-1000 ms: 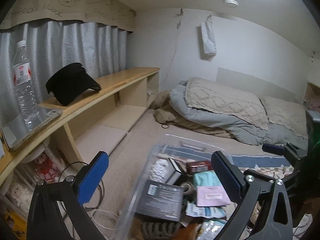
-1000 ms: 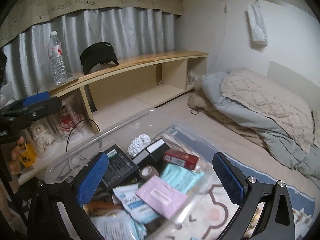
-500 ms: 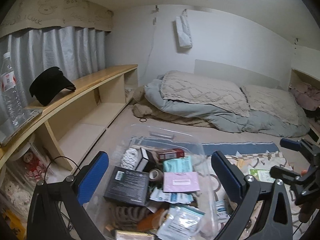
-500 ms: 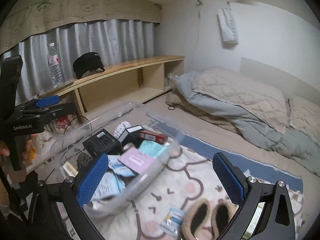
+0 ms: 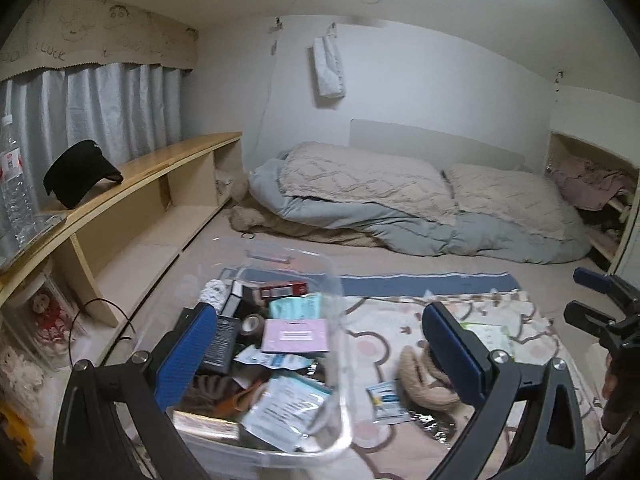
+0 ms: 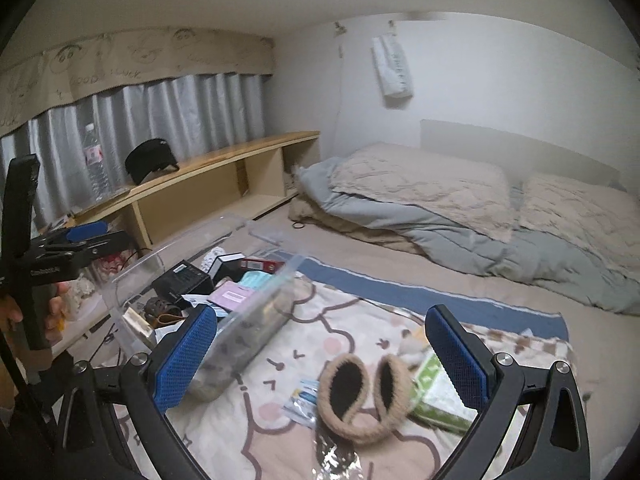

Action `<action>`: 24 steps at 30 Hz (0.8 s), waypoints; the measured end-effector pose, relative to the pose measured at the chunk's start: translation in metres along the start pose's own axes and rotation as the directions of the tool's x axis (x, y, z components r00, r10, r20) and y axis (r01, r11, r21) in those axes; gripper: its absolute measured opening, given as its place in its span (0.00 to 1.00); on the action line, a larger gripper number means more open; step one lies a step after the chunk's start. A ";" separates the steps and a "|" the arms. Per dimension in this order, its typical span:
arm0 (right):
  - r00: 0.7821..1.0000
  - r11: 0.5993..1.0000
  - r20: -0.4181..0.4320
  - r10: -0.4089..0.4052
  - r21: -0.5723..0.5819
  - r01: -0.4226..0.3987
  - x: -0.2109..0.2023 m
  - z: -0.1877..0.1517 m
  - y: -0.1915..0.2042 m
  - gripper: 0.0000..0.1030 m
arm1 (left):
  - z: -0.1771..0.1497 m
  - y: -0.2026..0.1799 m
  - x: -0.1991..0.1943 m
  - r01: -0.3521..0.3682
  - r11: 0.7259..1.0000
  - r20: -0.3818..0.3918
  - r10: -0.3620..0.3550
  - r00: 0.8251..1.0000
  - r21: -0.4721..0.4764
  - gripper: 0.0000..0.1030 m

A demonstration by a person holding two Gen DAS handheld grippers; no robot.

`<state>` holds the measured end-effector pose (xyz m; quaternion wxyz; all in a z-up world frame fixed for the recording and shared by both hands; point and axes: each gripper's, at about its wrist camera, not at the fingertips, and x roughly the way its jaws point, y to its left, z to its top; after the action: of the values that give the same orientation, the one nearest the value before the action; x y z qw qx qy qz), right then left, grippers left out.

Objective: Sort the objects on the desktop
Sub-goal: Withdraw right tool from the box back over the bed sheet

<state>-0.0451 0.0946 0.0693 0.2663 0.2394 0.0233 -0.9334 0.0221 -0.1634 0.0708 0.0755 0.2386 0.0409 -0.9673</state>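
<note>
A clear plastic bin [image 5: 338, 360] [image 6: 132, 276] sits on the patterned blanket, full of small items: a black box [image 5: 220, 344] [image 6: 182, 280], a pink card [image 5: 296, 336] [image 6: 232, 296], a red box [image 5: 282, 290], sachets. My left gripper [image 5: 316, 356] hangs open above the bin's near end. My right gripper [image 6: 320, 356] stands open over the blanket, above furry tan earmuffs [image 6: 360, 396] [image 5: 424, 376], a green tissue pack [image 6: 436, 392] and a blue-white sachet [image 6: 304, 400] [image 5: 386, 400]. Neither gripper holds anything.
A wooden shelf [image 5: 132, 196] runs along the left wall with a black visor [image 5: 80, 172] and a water bottle [image 5: 14, 184]. A rumpled duvet [image 5: 400, 204] lies at the back. A black cable [image 5: 100, 308] trails beside the bin. A hand [image 6: 12, 312] grips the left tool.
Both views have swung right and pulled back from the bin. The earmuffs, tissue pack and sachet on the blanket have come into sight. Both grippers have stayed open.
</note>
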 end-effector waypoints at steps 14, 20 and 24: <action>0.995 0.996 0.049 -0.089 0.037 0.087 -0.043 -0.047 -0.045 1.00 | -0.038 -0.071 0.001 0.100 0.992 0.044 -0.104 0.994 0.080 1.00; 0.971 0.979 0.124 -0.205 0.045 0.201 -0.050 -0.068 -0.059 1.00 | -0.051 -0.097 0.016 0.116 0.987 0.045 -0.122 0.992 0.113 1.00; 0.962 0.973 0.146 -0.229 0.061 0.222 -0.051 -0.078 -0.070 1.00 | -0.055 -0.114 0.023 0.128 0.983 0.057 -0.137 0.989 0.134 1.00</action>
<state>-0.0089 0.1927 0.0184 0.1538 0.1694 0.0093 -0.9734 0.0081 -0.0477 0.0165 -0.0036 0.2075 -0.0090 -0.9782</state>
